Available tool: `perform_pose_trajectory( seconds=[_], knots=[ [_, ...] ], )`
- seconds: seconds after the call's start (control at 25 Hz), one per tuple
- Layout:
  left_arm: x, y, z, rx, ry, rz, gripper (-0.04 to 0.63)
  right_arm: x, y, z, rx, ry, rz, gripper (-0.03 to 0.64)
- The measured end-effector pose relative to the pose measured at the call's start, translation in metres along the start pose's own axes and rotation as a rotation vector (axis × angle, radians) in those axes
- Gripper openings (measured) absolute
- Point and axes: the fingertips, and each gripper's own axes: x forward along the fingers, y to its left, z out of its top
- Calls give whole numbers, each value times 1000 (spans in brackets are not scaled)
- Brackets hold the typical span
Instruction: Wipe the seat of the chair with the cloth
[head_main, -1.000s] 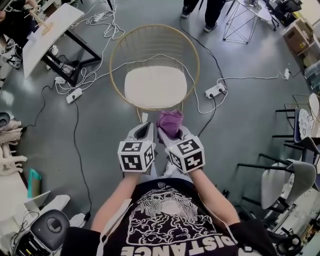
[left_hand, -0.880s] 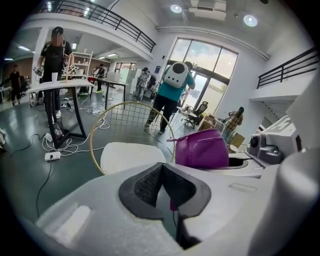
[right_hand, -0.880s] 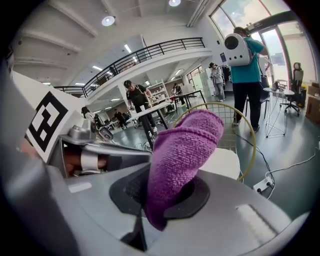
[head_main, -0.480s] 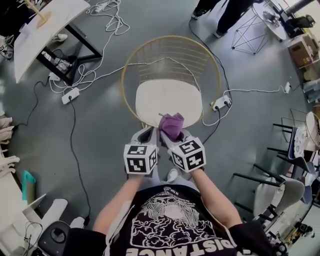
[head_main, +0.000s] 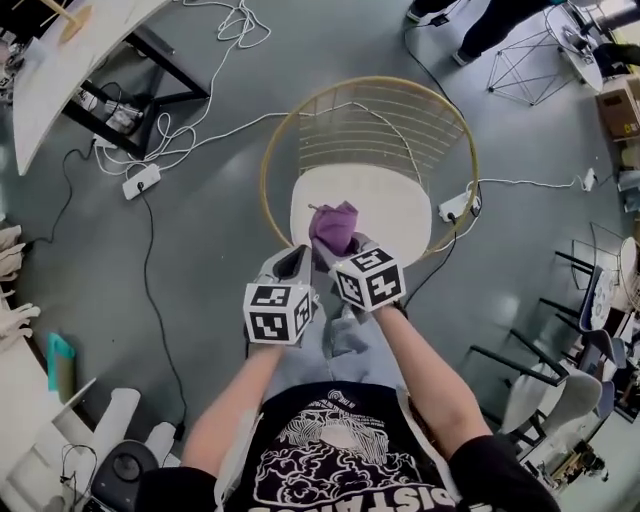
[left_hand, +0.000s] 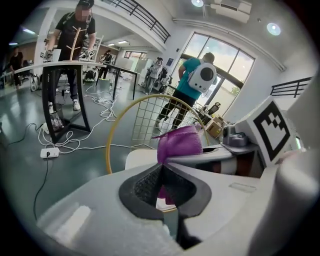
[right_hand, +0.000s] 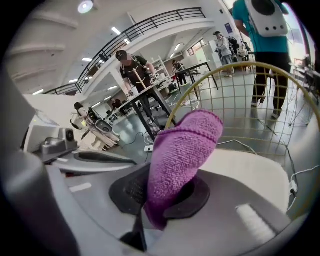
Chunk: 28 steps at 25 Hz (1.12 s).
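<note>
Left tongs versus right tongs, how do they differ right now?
The right tongs are clamped on the purple cloth, while the left tongs are shut with nothing between them. The right tongs hold their cloth above the front edge of the chair seat, while the left tongs sit off to the side, near the seat's front left corner. What they share: both are closed and point toward the seat, side by side.
</note>
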Motion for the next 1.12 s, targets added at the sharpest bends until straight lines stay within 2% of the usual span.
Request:
perform_pose_trajectory(
  seconds=[0.2,0.36,0.52,0.8,1.0,1.12],
  knots=[
    [16,17,-10,-22,52,35,-3,56,-30,1,103,15,53,57],
    [25,37,-18,-66,70,119,-3,101,-44,-6,106,64,118,57],
    [36,57,-17,-147,49,203,-2,142,-57,-12,89,117,173,57],
    [64,65,-19,-173,75,218,-3,177,-76,-10,111,143,194,57],
    [76,55,-20,-186,86,216,-3,178,-102,-5,240,117,207,55],
    [84,45,-20,-177,97,205,-3,171,-122,3,293,84,184,55]
  ],
)
